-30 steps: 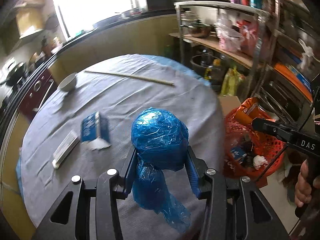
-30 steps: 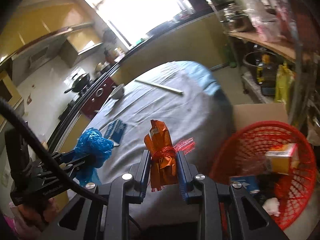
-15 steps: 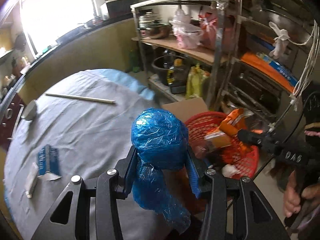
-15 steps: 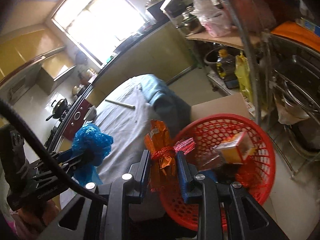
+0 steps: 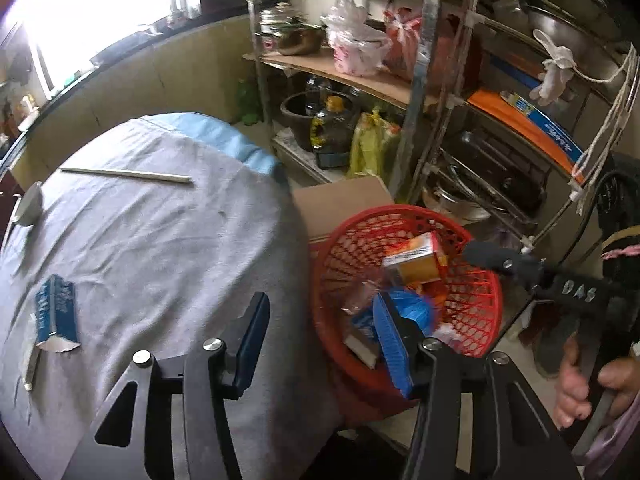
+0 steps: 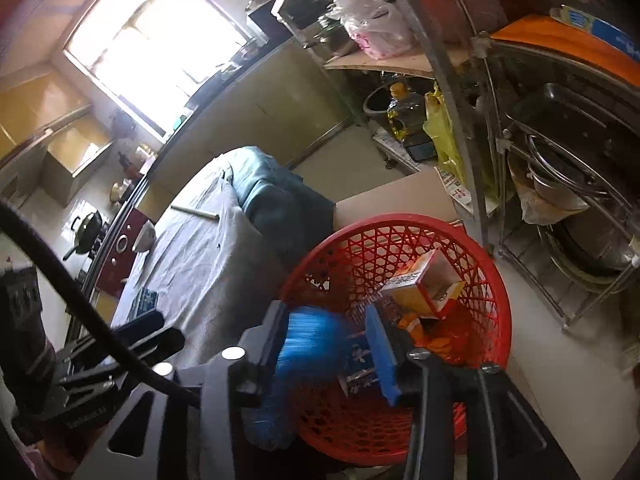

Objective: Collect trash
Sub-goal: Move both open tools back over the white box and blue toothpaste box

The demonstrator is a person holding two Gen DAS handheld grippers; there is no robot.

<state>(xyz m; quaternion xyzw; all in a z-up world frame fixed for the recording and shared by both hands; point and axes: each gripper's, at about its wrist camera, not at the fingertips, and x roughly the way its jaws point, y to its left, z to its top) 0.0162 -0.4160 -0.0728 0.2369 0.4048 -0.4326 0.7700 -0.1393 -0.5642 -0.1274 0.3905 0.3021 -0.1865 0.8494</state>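
Observation:
My left gripper (image 5: 320,304) hangs over the table's edge beside the red mesh basket (image 5: 400,210); its jaws are opening with nothing between them. The blue plastic bag (image 5: 416,306) is dropping into the basket, a blur behind the right finger. In the right wrist view my right gripper (image 6: 325,312) is above the basket (image 6: 400,220), jaws opening, pads bare. The blurred blue bag (image 6: 312,332) falls past between them, touching neither. The orange wrapper (image 6: 430,340) lies in the basket near an orange-and-white carton (image 6: 424,288).
A blue carton (image 5: 56,316), a pair of chopsticks (image 5: 128,174) and a small bowl (image 5: 28,204) lie on the grey tablecloth (image 5: 160,240). A cardboard box (image 5: 340,200) stands behind the basket. A crowded metal rack (image 5: 440,80) rises on the right.
Both grippers swung from over the table to the basket and opened. The blue bag has left the left gripper and is falling in; the orange wrapper has dropped from the right one.

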